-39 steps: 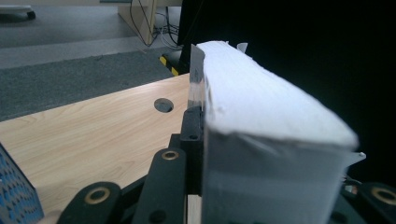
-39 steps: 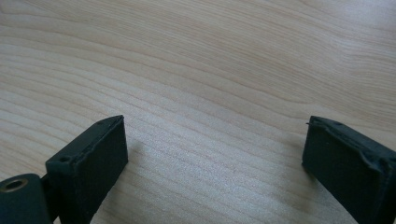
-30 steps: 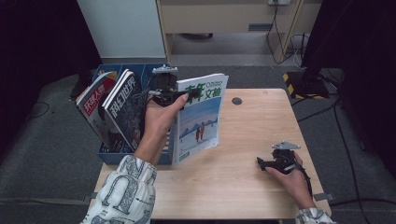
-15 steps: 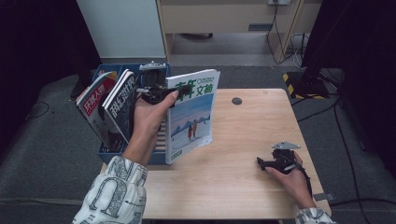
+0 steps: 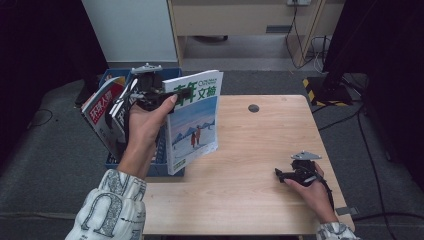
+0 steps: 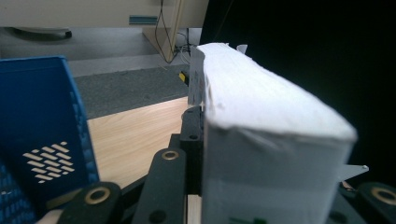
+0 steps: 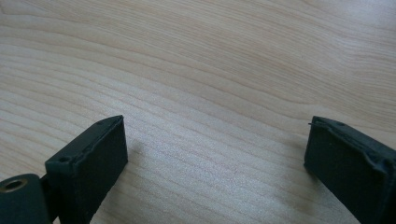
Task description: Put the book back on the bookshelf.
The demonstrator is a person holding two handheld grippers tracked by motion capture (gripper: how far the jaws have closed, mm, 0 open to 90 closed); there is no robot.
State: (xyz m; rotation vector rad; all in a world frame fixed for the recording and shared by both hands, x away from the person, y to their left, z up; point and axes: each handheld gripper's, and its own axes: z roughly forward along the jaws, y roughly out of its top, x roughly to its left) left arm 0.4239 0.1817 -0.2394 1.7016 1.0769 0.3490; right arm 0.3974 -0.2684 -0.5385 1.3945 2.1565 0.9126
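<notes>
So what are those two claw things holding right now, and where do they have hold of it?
The left gripper clamps the magazine by its upper left edge, near the spine. The right gripper holds nothing; its fingers stand apart over the table.

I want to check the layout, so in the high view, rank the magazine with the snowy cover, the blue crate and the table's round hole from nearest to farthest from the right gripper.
1. Round hole, beyond the right gripper, near the table's far edge.
2. Magazine, leftward, upright.
3. Blue crate, far left.

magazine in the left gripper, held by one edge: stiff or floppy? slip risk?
Probably fairly stiff: the magazine stands upright in the left gripper without drooping, and the left gripper view shows a thick block of pages. Likely heavy for a one-edge grip. The cover looks glossy, so it may slide between the fingers if swung fast. The right gripper rests open on the table.
</notes>
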